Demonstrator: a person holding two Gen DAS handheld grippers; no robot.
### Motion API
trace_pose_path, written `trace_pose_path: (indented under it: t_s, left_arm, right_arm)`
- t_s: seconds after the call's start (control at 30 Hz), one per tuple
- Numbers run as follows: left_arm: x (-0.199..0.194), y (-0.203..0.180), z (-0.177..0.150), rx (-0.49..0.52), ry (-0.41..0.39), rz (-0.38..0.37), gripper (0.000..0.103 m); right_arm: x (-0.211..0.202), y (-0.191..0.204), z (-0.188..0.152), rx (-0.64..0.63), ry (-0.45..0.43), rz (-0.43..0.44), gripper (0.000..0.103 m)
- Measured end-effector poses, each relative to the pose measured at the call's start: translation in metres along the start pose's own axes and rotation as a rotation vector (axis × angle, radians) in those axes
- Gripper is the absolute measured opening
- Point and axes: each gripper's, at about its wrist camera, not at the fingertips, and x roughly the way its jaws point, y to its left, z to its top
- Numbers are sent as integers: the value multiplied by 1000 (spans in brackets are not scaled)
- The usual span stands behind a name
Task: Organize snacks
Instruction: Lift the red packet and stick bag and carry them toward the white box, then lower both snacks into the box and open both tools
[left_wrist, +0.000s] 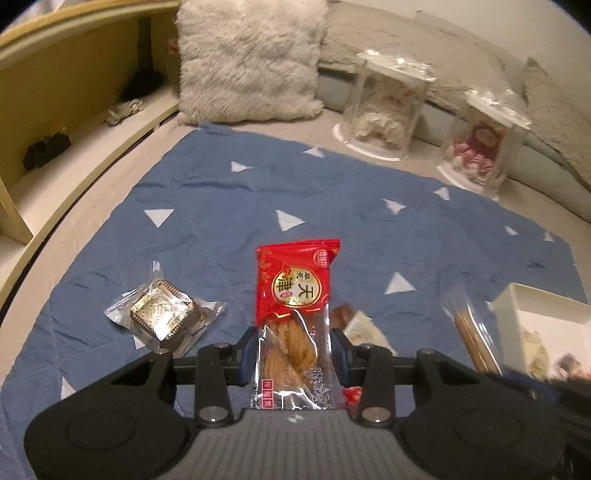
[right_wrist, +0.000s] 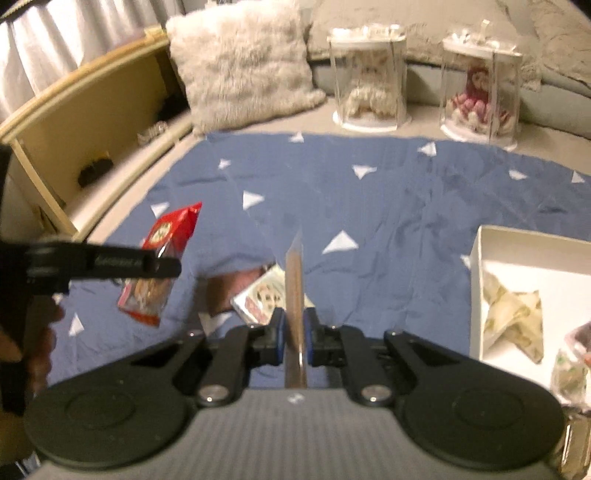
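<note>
1. Since each tool already holds a snack, your job now is to carry both over to the white box (right_wrist: 480, 258) on the right side of the blue cloth (right_wrist: 388, 192) and let them go inside it.
2. Move the right tool (right_wrist: 294, 338) first, because it is nearer the box. Keep it above the box wall, then lower it over a bare spot beside the snacks already in there.
3. Open each tool only when its snack is low in the box, so it does not drop outside.
4. The left tool (left_wrist: 291, 347) is closed on the red twist snack (left_wrist: 295, 295). The pack stands up between the fingers, red end up, lifted off the cloth.
5. The right tool is closed on a thin brown snack in clear wrap (right_wrist: 294, 295), held on its edge. The picture is blurry, so I can't say just what snack it is.
6. Still on the cloth are a wrapped round cake (left_wrist: 162, 319) to the left and some packs (right_wrist: 258, 295) in the middle. Those come later.
</note>
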Motion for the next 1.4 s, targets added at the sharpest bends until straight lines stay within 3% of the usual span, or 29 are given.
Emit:
trace_pose_path:
  t_s: [0.47,0.83,1.07,1.4]
  left_arm:
    - [-53,-57,-9,80,-58,-97,43]
    - [-48,-132,-10,112,-78,-236,43]
    - [-24,-187,-20,163,-25,-313,43]
    - [5,-234,-23,214,16,-345,43]
  right_arm:
    - [-58,-46,11,105,-157,-34,13]
    - [-109,-134,3,194,-228,-133,13]
    - [-115,-183,-16,253,-186,-216,13]
    - [-81,-195,-55,349,-27,-158,13]
